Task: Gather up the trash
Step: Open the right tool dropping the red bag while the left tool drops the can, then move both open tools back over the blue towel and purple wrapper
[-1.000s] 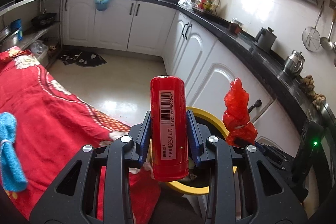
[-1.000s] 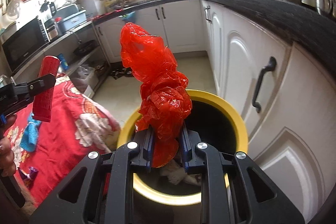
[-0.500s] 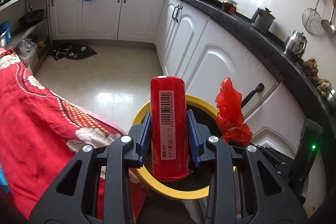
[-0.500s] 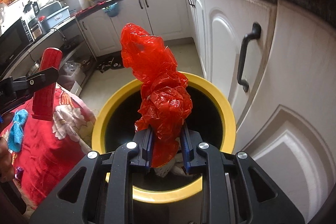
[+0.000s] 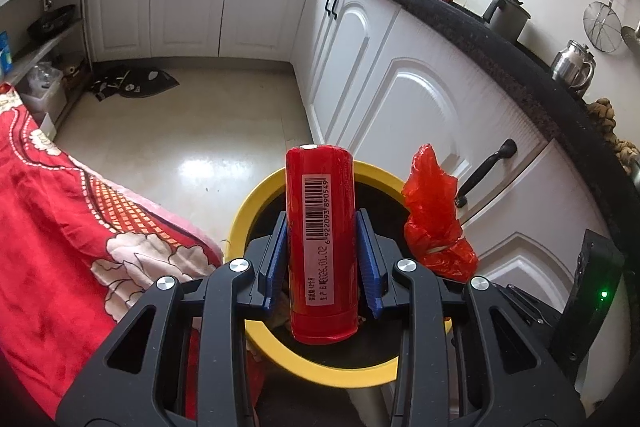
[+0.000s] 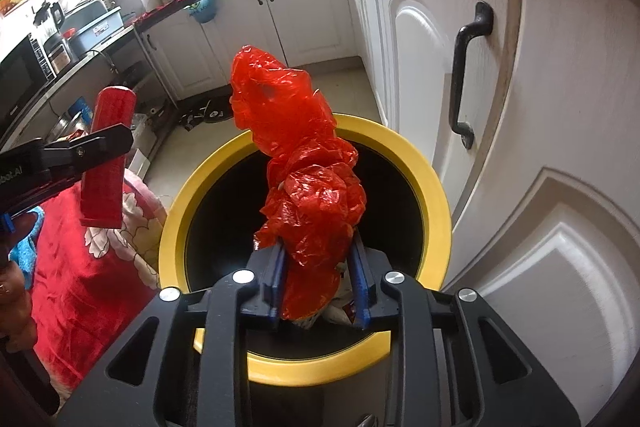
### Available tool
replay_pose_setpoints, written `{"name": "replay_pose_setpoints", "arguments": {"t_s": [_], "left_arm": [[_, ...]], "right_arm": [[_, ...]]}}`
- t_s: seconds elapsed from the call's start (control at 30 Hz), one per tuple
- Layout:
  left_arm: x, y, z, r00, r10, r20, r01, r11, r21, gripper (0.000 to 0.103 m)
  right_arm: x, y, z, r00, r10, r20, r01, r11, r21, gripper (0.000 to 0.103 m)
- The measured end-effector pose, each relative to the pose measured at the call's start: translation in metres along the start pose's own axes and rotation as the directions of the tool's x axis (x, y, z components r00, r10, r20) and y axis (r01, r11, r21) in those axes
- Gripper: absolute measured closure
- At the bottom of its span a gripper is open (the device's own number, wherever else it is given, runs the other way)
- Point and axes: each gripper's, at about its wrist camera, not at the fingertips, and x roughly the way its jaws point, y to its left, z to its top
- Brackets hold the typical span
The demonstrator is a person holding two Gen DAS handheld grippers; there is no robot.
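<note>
My left gripper [image 5: 322, 259] is shut on a red cylindrical can [image 5: 320, 227] with a white barcode label and holds it upright over the near rim of a yellow-rimmed trash bin [image 5: 256, 195]. The can also shows in the right wrist view [image 6: 106, 155], left of the bin. My right gripper [image 6: 318, 279] is shut on a crumpled red plastic bag [image 6: 304, 167] and holds it over the mouth of the bin [image 6: 436, 195]. The bag also shows in the left wrist view [image 5: 434, 219]. Pale trash lies inside the bin [image 6: 340, 311].
White cabinet doors with black handles [image 6: 464, 75] stand close to the bin's right side. A table with a red floral cloth [image 5: 60, 227] is on the left. A dark counter [image 5: 480, 27] carries kettles and jars. Pale floor [image 5: 180, 131] lies beyond the bin.
Both grippers have moved forward and down toward the bin, still holding the can and the bag. The bin now looks larger, and the right gripper's jaws look slightly wider around the bag.
</note>
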Motion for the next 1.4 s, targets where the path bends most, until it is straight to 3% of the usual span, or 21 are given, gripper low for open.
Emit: {"name": "replay_pose_setpoints", "arguments": {"t_s": [0.07,0.13,0.27,0.5,0.73,1.07,1.4], "left_arm": [[0.001,0.002,0.0,1.0,0.001,-0.003,-0.001,1.0,-0.009,0.075],[0.001,0.004,0.0,1.0,0.005,0.0,-0.005,1.0,-0.02,0.053],[-0.005,0.01,0.001,1.0,0.014,0.006,-0.014,0.999,-0.041,0.045],[-0.028,0.029,0.005,0.998,0.052,0.046,-0.047,0.994,-0.095,0.011],[-0.062,0.048,0.008,0.99,0.107,0.089,-0.094,0.986,-0.141,0.011],[-0.115,0.073,0.006,0.964,0.193,0.185,-0.161,0.971,-0.176,0.011],[-0.154,0.103,-0.003,0.939,0.252,0.233,-0.2,0.954,-0.226,0.011]], "right_arm": [[0.001,-0.001,0.001,1.0,-0.001,-0.003,0.001,1.0,0.005,0.067],[0.001,-0.002,-0.001,1.0,-0.008,-0.001,0.008,1.0,0.008,0.059],[-0.001,0.0,-0.001,1.0,-0.006,0.003,0.006,1.0,0.012,0.053],[-0.01,0.005,0.0,1.0,-0.004,0.03,0.004,1.0,0.016,0.041],[-0.023,0.013,0.006,0.997,0.006,0.072,-0.006,1.0,0.006,0.03],[-0.047,0.045,0.012,0.991,0.063,0.121,-0.056,0.997,-0.059,0.029],[-0.07,0.086,0.011,0.977,0.155,0.146,-0.136,0.982,-0.132,0.025]]}}
